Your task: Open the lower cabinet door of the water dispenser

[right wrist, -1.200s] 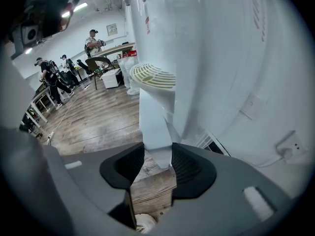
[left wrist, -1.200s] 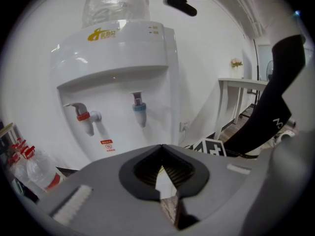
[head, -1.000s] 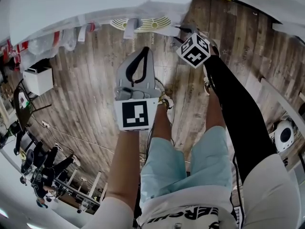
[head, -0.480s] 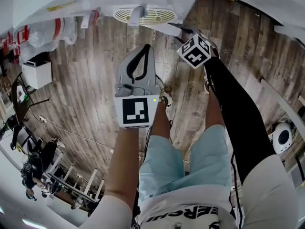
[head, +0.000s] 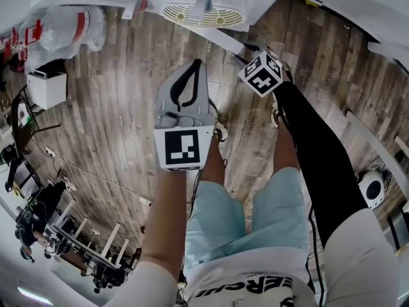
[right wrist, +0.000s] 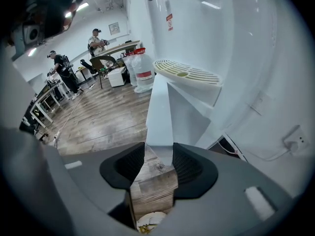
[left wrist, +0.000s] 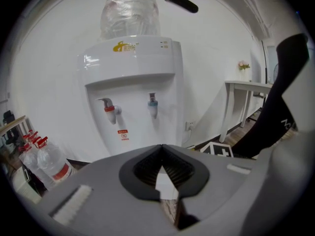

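One clamp only: right gripper (right wrist: 158, 156) clenched on the edge of lower cabinet door (right wrist: 160, 112), swung out from water dispenser (left wrist: 130, 77), probably for pulling it wider; left gripper (left wrist: 162, 173) closed empty, held aside.

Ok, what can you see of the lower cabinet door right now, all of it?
The lower cabinet door is a plain white panel, smooth and plastic-looking, seen edge-on in the right gripper view. It stands swung out from the dispenser body, below the ribbed drip tray. Its free edge sits between the right claw's dark pads, which press both faces. No handle or hinge shows.
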A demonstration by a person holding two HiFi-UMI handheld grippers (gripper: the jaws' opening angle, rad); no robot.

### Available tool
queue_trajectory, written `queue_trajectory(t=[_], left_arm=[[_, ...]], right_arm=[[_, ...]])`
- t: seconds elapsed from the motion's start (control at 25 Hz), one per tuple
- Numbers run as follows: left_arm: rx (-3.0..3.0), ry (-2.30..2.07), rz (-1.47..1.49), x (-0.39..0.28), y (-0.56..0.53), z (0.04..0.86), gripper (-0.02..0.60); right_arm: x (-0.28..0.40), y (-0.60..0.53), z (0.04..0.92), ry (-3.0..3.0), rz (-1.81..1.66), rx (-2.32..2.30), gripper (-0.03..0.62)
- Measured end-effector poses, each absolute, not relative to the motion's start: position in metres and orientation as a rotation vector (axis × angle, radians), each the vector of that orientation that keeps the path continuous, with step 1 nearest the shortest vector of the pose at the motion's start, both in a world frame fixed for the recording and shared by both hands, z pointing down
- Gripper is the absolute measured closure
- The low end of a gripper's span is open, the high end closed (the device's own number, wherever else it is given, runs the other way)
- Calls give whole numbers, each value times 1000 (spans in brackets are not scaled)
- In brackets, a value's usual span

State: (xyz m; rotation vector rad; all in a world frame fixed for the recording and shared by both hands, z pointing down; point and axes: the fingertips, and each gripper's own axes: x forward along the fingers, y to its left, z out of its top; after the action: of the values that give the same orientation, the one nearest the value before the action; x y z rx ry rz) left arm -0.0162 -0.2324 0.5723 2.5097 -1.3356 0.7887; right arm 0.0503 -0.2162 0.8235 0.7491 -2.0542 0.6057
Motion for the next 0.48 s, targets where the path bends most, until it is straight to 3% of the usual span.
queue_trajectory(t=[0.48], left_arm=[[2472, -1408, 776, -49, -221, 566, 525]], right_arm=[[30, -191, 824, -2030, 591, 688, 431]])
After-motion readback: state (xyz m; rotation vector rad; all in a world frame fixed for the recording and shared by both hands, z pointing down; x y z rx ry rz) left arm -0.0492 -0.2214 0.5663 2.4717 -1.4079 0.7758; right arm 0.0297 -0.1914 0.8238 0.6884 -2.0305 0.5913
